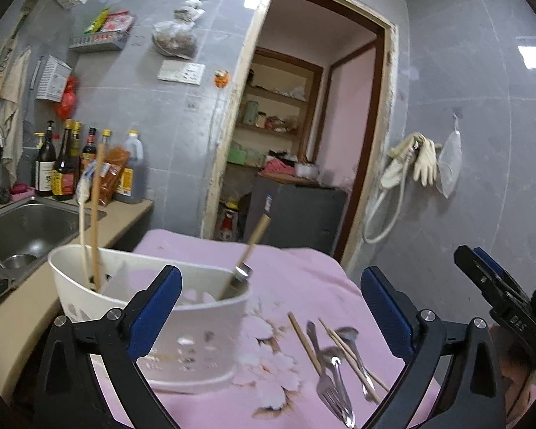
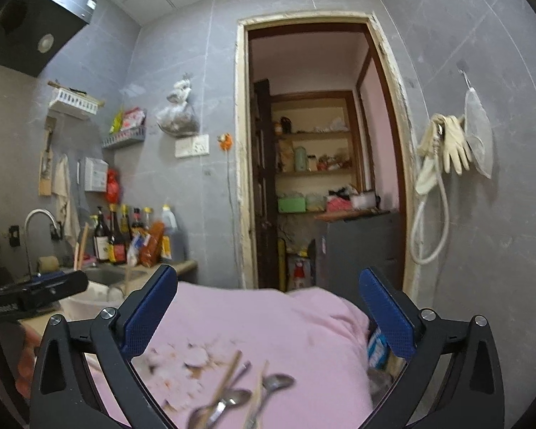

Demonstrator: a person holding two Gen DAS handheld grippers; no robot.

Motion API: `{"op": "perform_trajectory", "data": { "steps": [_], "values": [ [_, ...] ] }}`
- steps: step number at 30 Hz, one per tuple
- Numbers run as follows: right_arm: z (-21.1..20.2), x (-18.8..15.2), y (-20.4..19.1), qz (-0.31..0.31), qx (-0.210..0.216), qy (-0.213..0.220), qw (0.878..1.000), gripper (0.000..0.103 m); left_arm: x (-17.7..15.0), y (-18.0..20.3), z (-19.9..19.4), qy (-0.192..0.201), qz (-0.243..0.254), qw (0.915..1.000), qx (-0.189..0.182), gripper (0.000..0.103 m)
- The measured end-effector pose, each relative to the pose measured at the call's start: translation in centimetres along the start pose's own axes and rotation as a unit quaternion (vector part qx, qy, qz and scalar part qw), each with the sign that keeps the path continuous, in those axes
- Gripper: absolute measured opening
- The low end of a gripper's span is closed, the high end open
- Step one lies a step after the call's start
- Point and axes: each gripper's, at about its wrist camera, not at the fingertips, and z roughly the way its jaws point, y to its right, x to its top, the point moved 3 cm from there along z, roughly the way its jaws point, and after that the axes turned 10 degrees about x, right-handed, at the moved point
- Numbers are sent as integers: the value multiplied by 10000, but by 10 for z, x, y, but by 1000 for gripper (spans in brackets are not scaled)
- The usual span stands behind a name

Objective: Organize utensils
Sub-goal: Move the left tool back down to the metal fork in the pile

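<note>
Reaching next for the loose utensils (image 1: pixel 336 361) near my counter's (image 1: pixel 296 271) front edge, I keep both tools — left (image 1: pixel 271 307), right (image 2: pixel 268 314) — spread wide and empty; pinch one handle only, then stand it in the white holder (image 1: pixel 153 307) at the left edge.

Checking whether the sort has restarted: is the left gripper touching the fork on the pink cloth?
Apart. The left wrist view shows the left gripper with jaws wide open and empty; the fork lies on the pink cloth below and between them, clear of both.
</note>
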Motion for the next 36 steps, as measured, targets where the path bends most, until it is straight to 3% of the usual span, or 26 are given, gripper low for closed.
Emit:
{"op": "perform_trajectory", "data": {
  "steps": [11, 17, 22, 25, 27, 33, 36],
  "values": [
    [-3, -33, 28, -38, -85, -948, 9955, 103, -35, 44, 7, -456, 867, 9951, -116, 98],
    [3, -52, 40, 178, -9, -1384, 9902, 103, -55, 54, 28, -1075, 999, 9889, -222, 98],
    [8, -62, 48, 362, 19, -1594, 9866, 103, -72, 65, 49, -1726, 1143, 9777, -364, 96],
    [12, -65, 52, 465, 72, -1708, 9842, 102, -81, 72, 60, -2018, 1293, 9698, -448, 82],
    [14, -68, 54, 500, 78, -1771, 9829, 102, -86, 77, 70, -2299, 1346, 9626, -501, 67],
    [23, -74, 55, 555, 154, -2035, 9774, 100, -97, 76, 99, -2951, 1185, 9462, -607, 45],
    [33, -79, 57, 614, 206, -2301, 9710, 98, -102, 73, 111, -3234, 1109, 9376, -640, 40]
  ]
}}
